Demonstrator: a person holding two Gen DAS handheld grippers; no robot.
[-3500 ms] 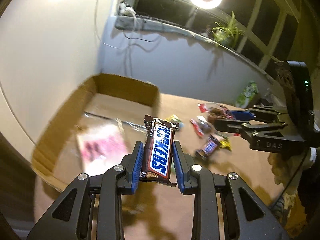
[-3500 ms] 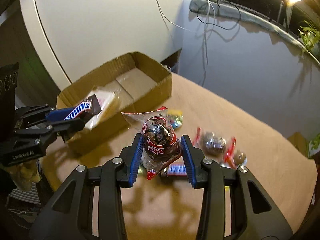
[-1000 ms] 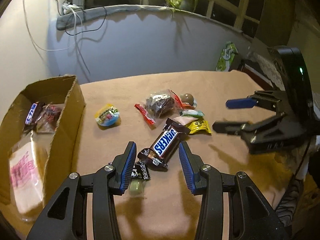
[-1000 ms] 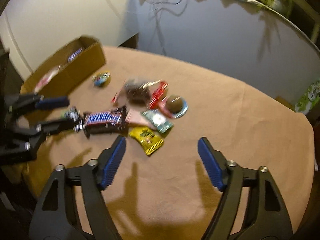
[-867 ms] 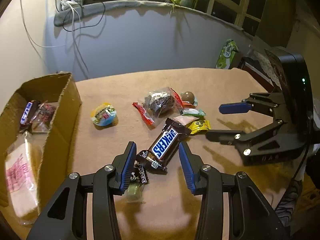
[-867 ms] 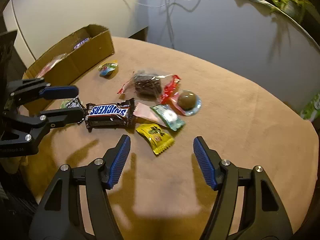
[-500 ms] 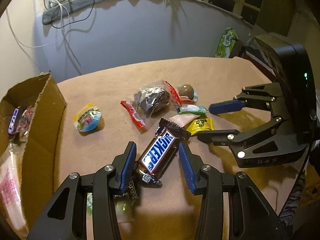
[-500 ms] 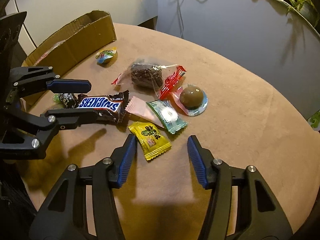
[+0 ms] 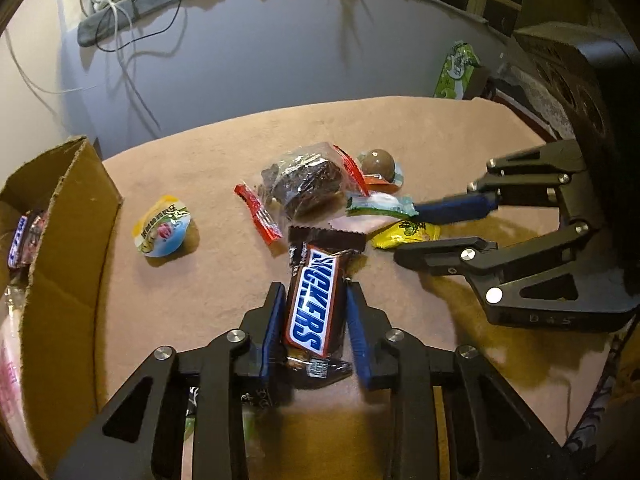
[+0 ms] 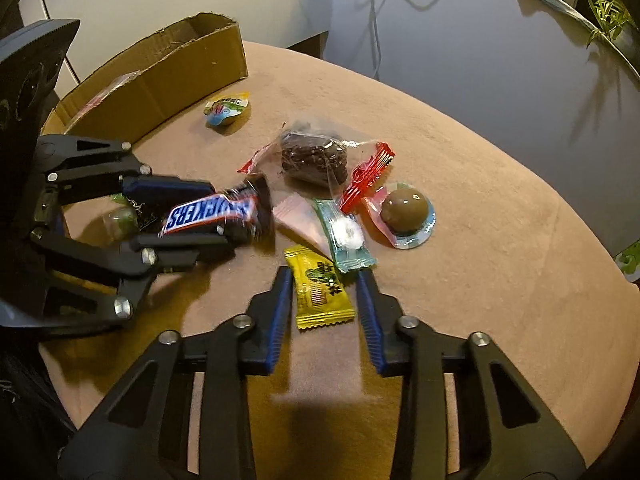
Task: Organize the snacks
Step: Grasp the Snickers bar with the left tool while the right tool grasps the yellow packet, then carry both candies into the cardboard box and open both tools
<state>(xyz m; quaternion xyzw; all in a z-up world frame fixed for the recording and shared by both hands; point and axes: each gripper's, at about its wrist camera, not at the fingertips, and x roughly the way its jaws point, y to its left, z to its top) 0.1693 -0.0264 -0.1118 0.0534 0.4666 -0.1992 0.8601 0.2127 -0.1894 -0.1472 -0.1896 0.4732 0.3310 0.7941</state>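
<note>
My left gripper is shut on a Snickers bar, which also shows in the right wrist view. My right gripper is open, its jaws on either side of a yellow candy packet lying on the table. The packet also shows in the left wrist view, between the right gripper's fingers. A cardboard box at the left holds another Snickers and other wrapped snacks.
On the brown table lie a bagged brownie, a red wrapper, a chocolate ball, a green-white packet, a pink packet, and a jelly cup. Small candies lie under the left gripper.
My left gripper has closed onto the Snickers bar. My right gripper has narrowed and moved forward, so its jaws now flank the yellow packet.
</note>
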